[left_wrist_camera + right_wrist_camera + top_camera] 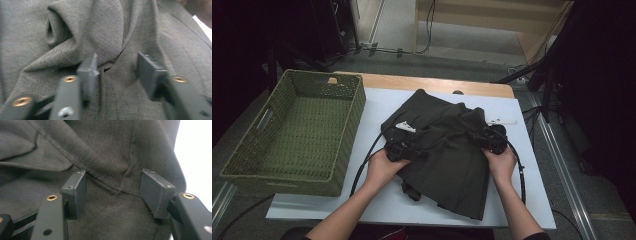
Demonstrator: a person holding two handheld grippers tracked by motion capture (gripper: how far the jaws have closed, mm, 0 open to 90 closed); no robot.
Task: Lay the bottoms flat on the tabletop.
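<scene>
A dark grey garment (447, 150) lies crumpled on the white table cover (377, 107), with a white label (405, 127) showing near its left edge. My left gripper (404, 150) rests on the garment's left side. In the left gripper view, its jaws (117, 67) stand apart over a raised fold of the cloth (82, 27), pads not pressing. My right gripper (489, 139) sits on the garment's upper right edge. Its jaws (112, 185) are open around a stitched seam of the cloth (105, 157), beside the bright table surface.
A green woven basket (349, 135) stands at the left of the table with nothing in it. Black cables (362, 165) loop from both grippers across the white cover. The wooden table edge (437, 85) runs along the back, with dark stands and floor cables beyond.
</scene>
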